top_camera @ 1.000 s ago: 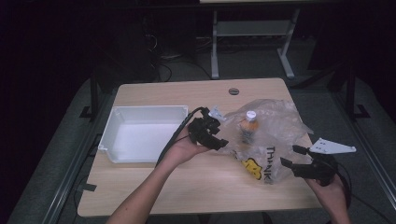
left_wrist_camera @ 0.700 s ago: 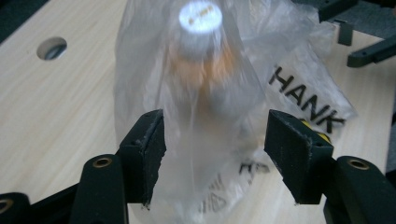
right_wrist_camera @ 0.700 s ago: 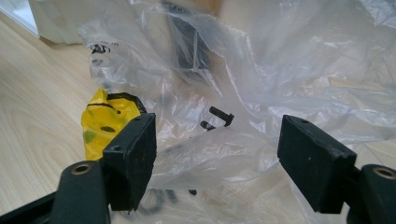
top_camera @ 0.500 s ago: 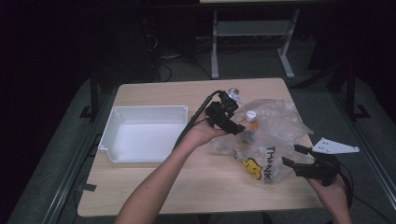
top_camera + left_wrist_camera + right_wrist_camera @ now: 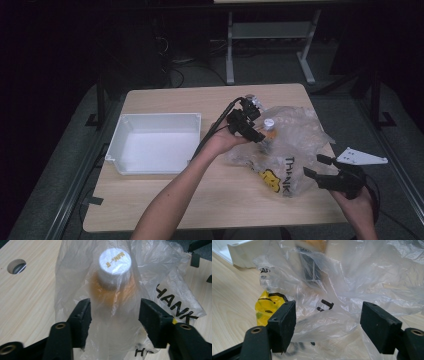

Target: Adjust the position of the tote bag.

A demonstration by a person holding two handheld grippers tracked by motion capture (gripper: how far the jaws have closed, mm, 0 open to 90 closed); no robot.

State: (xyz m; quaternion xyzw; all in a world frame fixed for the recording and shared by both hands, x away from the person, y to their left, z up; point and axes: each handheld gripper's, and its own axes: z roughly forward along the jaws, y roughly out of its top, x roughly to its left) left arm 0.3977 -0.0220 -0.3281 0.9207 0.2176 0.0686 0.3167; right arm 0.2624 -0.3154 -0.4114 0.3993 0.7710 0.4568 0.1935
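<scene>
- A thin clear plastic bag (image 5: 295, 150) lies crumpled on the right half of the wooden table (image 5: 200, 100), printed with black letters and a yellow cartoon figure (image 5: 269, 179) near its front edge.
- Inside the bag stands a bottle (image 5: 113, 287) with a white cap (image 5: 115, 261) that bears small gold print; its body shows orange through the film (the plastic blurs the lower part, so what it holds cannot be told).
- The left gripper (image 5: 113, 315) reaches over the bag from the left. Its jaws have just been closing and now stand one on each side of the wrapped bottle, bag film bunched between them; in the left gripper view the pads look just at the plastic, and a firm pinch cannot be made out.
- The right gripper (image 5: 327, 320) hovers at the bag's near right edge, jaws spread wide, loose plastic lying between the pads without being pressed.
- A white rectangular bin (image 5: 155, 142) sits on the left half of the table, well apart from the bag, with nothing in it (its corner also peeks in at the top left of the right gripper view).
- A round hole (image 5: 16, 266) is cut in the tabletop beside the bag.
</scene>
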